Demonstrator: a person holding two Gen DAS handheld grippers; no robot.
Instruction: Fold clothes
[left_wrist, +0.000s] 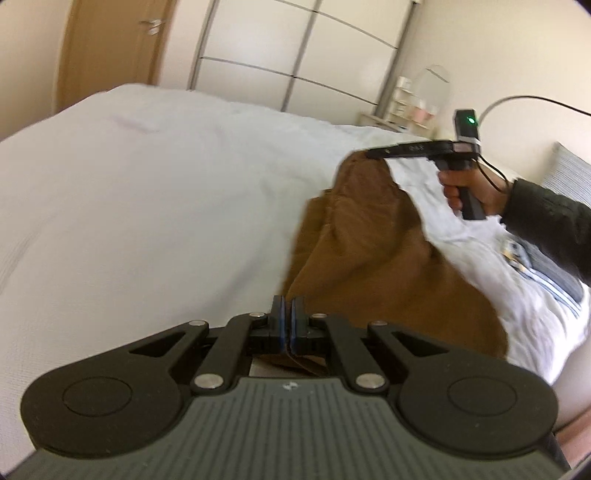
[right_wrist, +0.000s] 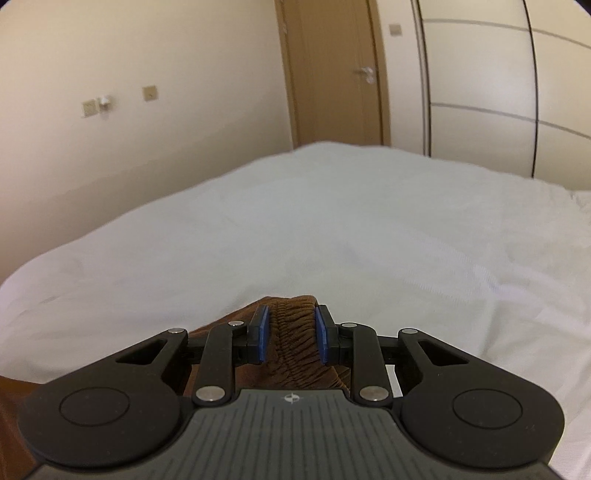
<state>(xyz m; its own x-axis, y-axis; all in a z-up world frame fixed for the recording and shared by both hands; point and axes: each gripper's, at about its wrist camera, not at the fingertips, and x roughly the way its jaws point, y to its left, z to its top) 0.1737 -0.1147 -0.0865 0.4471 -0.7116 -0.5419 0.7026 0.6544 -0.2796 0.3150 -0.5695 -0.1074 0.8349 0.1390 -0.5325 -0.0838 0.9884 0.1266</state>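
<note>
Your left claw (left_wrist: 287, 317) is pinched tight on an edge of the brown garment (left_wrist: 376, 266), with a strip of the fabric poking out under the pads at 6 o'clock in the left wrist view. From there the cloth runs up toward 1 o'clock, lifted off the bed (left_wrist: 147, 206), to where your right claw (left_wrist: 373, 154) has its tip buried in the top of it, so the garment hangs stretched between the two.

In the right wrist view the right claw (right_wrist: 291, 334) has its blue pads (right_wrist: 263, 334) set either side of a bunched, ribbed band of the same brown garment (right_wrist: 291, 325), clamped on it, though the pads sit a fair bit apart because of the thick gathers.

Your right hand (left_wrist: 476, 192) is wrapped round the handle at 2 o'clock. The white bed fills most of both views, with a wooden door (right_wrist: 332, 74) and a wardrobe (left_wrist: 303, 48) behind it. Some striped clothing (left_wrist: 535, 273) sits on the bed at 3 o'clock.
</note>
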